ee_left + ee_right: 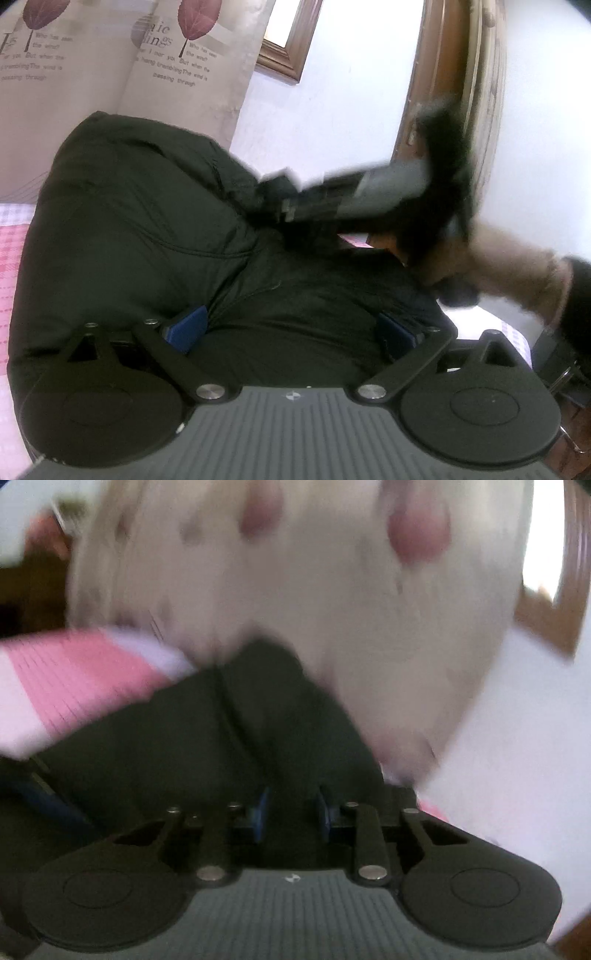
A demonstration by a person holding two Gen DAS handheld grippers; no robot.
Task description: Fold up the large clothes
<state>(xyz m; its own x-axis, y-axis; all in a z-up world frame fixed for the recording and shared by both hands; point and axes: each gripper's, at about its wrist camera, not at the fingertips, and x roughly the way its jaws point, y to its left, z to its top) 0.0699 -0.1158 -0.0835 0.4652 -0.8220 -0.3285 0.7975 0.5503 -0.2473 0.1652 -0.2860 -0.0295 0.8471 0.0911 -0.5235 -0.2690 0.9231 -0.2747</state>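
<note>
A large black padded jacket [129,221] lies bunched on a pink checked bed cover [14,251]. My left gripper [291,330] stands wide open low over its near edge, and the fabric bulges up between the blue pads [184,328]. My right gripper [275,195] comes in from the right, held by a person's hand [498,266], with its tips buried in a fold at the jacket's far side. The right wrist view is blurred. There the right gripper [292,812] has its pads close together, and dark jacket [166,746] cloth fills the narrow gap.
A beige curtain [147,74] with red leaf prints hangs behind the bed. A brown wooden frame [288,55] hangs on the white wall, and a wooden door frame [443,74] stands to the right. The pink bed cover [74,672] runs off to the left.
</note>
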